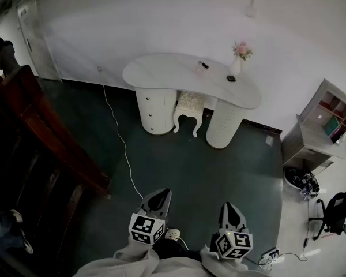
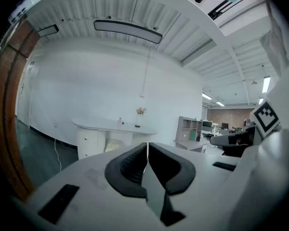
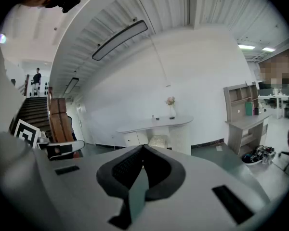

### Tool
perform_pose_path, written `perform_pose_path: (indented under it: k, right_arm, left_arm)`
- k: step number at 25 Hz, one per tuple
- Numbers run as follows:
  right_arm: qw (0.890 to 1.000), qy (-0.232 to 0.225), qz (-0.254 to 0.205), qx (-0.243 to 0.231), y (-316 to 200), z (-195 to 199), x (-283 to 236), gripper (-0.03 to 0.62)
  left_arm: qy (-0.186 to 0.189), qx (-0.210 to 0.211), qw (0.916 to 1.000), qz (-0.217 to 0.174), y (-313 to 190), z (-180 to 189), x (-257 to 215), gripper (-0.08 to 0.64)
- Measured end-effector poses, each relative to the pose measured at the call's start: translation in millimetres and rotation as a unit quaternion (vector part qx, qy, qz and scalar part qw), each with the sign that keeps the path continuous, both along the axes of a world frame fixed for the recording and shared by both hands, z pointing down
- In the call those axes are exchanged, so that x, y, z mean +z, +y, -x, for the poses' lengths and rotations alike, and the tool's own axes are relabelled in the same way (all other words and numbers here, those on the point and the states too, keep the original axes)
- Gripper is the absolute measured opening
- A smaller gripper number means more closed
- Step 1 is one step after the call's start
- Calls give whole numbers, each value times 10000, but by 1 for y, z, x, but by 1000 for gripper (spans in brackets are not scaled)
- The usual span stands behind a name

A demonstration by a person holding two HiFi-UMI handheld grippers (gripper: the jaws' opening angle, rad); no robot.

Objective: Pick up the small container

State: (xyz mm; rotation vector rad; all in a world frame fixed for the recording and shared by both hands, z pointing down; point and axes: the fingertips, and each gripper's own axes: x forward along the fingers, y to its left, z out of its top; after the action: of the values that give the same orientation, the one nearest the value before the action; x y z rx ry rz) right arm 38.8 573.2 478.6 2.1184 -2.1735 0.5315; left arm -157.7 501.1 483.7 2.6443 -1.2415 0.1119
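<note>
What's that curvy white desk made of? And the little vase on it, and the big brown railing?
The curvy white desk looks like painted wood or board: smooth, matt, evenly coloured, no grain. The small white vase with pink flowers seems ceramic, maybe glass; too small to be sure. The big reddish-brown railing looks like varnished wood, by its warm colour.

White desk (image 1: 161,71) with flower vase (image 1: 235,67)

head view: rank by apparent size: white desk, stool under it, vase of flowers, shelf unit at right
1. white desk, clearly largest
2. shelf unit
3. stool
4. vase of flowers, smallest
The shelf unit appears to stand nearer the camera than the other three, so its place above the stool is less sure.
</note>
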Motion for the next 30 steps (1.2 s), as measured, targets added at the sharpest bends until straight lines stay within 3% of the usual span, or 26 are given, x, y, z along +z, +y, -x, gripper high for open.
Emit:
perform_pose_path:
  k: [30]
  right_arm:
    - [9997, -4, 172, 183, -31, 17, 10, 49]
  left_arm:
    - [-55, -49, 9999, 90, -14, 32, 10, 23]
